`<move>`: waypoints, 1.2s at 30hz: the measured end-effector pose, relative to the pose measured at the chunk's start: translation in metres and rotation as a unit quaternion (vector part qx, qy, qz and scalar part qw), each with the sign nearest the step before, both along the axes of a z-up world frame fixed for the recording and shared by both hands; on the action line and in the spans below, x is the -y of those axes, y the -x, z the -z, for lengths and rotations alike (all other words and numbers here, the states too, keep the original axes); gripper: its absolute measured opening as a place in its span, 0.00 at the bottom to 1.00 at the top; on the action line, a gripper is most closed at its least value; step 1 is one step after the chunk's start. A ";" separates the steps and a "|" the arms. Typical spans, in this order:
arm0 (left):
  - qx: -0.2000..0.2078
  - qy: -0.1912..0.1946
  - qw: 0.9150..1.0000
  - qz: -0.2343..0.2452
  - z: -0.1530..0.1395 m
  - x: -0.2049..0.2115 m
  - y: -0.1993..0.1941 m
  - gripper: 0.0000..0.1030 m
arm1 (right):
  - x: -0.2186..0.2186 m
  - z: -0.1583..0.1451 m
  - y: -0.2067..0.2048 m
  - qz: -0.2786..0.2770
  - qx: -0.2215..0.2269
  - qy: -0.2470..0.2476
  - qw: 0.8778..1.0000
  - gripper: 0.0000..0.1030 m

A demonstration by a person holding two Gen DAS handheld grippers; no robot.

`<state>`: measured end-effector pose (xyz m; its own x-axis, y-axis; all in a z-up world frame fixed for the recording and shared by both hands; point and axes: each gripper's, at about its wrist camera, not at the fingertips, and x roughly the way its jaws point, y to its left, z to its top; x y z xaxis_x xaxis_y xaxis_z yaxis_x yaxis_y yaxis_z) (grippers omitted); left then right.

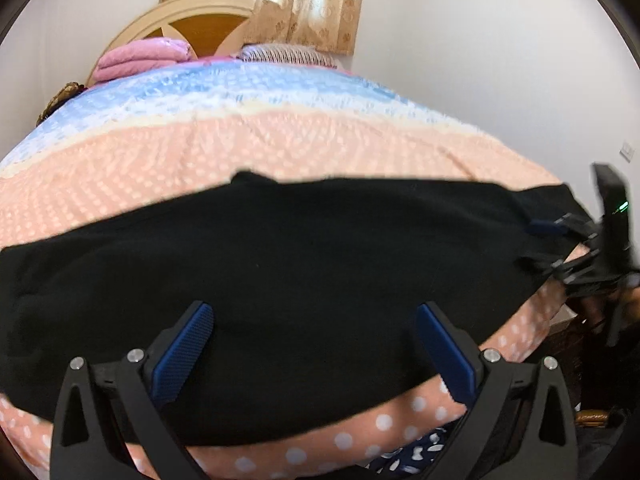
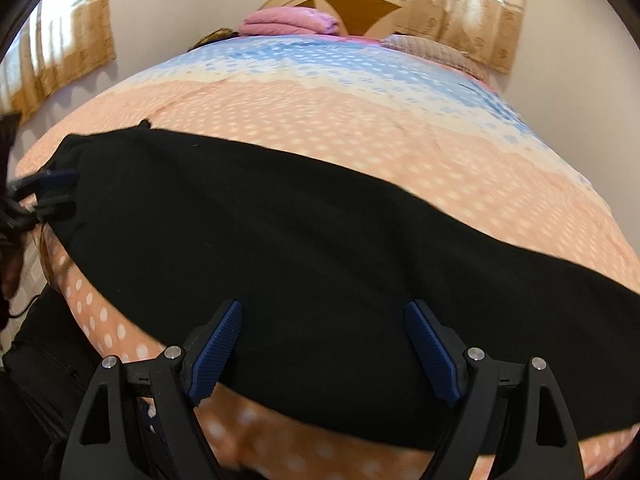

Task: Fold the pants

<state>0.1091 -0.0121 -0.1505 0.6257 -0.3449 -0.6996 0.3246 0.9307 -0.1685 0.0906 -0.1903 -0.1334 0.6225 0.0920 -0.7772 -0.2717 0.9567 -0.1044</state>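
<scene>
Black fabric pants (image 1: 280, 264) lie flat across the peach polka-dot bedspread (image 1: 256, 140); above their near edge, left gripper (image 1: 314, 354) and right gripper (image 2: 322, 350) gape wide, holding nothing.

No readable text, labels, brands, numbers or signs anywhere in either view.

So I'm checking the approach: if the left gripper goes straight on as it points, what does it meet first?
Probably the black pants, lying between the open left gripper fingers; depth is unclear.
</scene>
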 end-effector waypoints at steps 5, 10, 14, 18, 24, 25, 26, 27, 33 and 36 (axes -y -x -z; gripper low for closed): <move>0.031 -0.079 0.996 0.020 0.007 0.017 0.010 1.00 | 0.064 -0.017 0.014 0.074 0.027 -0.002 0.997 0.82; 0.022 -0.065 0.997 0.021 0.006 0.009 0.013 1.00 | 0.171 -0.033 0.035 0.204 0.045 -0.095 0.973 0.82; 0.020 -0.060 0.998 0.019 0.003 0.006 0.017 1.00 | 0.255 -0.046 0.063 0.276 0.063 -0.212 0.935 0.81; 0.029 -0.046 0.998 -0.008 -0.009 -0.005 0.019 1.00 | 0.279 -0.059 0.081 0.297 0.085 -0.210 0.928 0.80; 0.035 -0.029 0.998 -0.053 -0.016 -0.032 0.014 1.00 | 0.288 -0.053 0.082 0.296 0.085 -0.207 0.929 0.65; 0.032 -0.026 0.997 -0.062 -0.015 -0.037 0.012 1.00 | 0.291 -0.048 0.082 0.295 0.079 -0.205 0.930 0.62; 0.028 -0.023 0.997 -0.072 -0.014 -0.042 0.011 1.00 | 0.291 -0.041 0.079 0.295 0.073 -0.206 0.930 0.59; 0.027 -0.023 0.996 -0.077 -0.013 -0.046 0.009 1.00 | 0.289 -0.036 0.076 0.296 0.072 -0.204 0.930 0.58; 0.034 -0.057 0.991 -0.118 -0.004 -0.067 0.002 1.00 | 0.298 -0.035 0.077 0.274 0.063 -0.225 0.933 0.38; 0.028 -0.041 0.988 -0.143 -0.004 -0.084 0.000 1.00 | 0.303 -0.030 0.077 0.269 0.052 -0.227 0.934 0.38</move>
